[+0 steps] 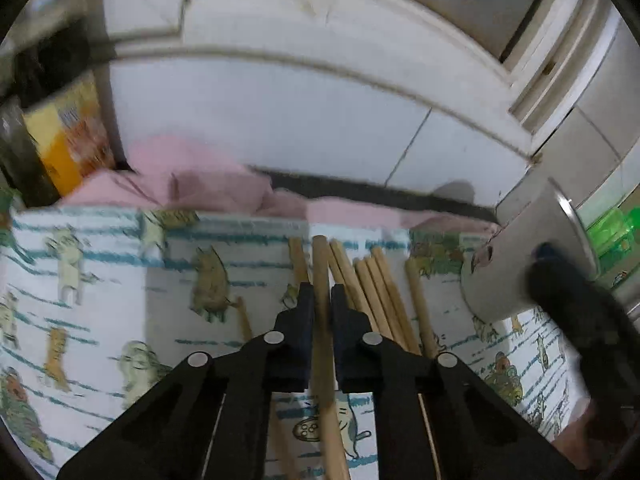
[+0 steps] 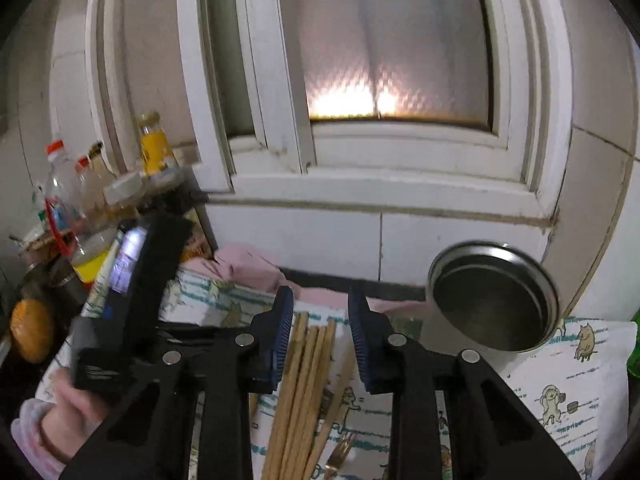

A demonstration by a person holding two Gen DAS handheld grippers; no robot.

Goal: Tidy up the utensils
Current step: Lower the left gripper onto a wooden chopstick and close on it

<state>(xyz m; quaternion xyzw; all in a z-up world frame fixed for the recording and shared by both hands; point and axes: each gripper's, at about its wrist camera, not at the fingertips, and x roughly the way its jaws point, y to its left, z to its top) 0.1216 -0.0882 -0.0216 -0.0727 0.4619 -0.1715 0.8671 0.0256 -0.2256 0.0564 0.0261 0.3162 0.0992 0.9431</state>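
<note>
a cartoon-print cloth (image 1: 100, 280) covers the desk, a steel cup (image 2: 494, 296) tipped at its right edge. wooden chopsticks (image 2: 304, 380) lie bundled mid-cloth. the left gripper (image 1: 321, 300) pinches one chopstick (image 1: 322, 320); the right gripper (image 2: 320, 320) hangs over the bundle, fingers partly apart around nothing.

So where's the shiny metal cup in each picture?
Left wrist view: the metal cup is at the right edge, tipped on its side on the cartoon cloth, right of the wooden chopsticks.
Right wrist view: the metal cup is right of middle, its open mouth facing the camera, beyond the right gripper.
Shared landmark: the bundle of chopsticks on the cartoon cloth, left of the cup in both.
</note>
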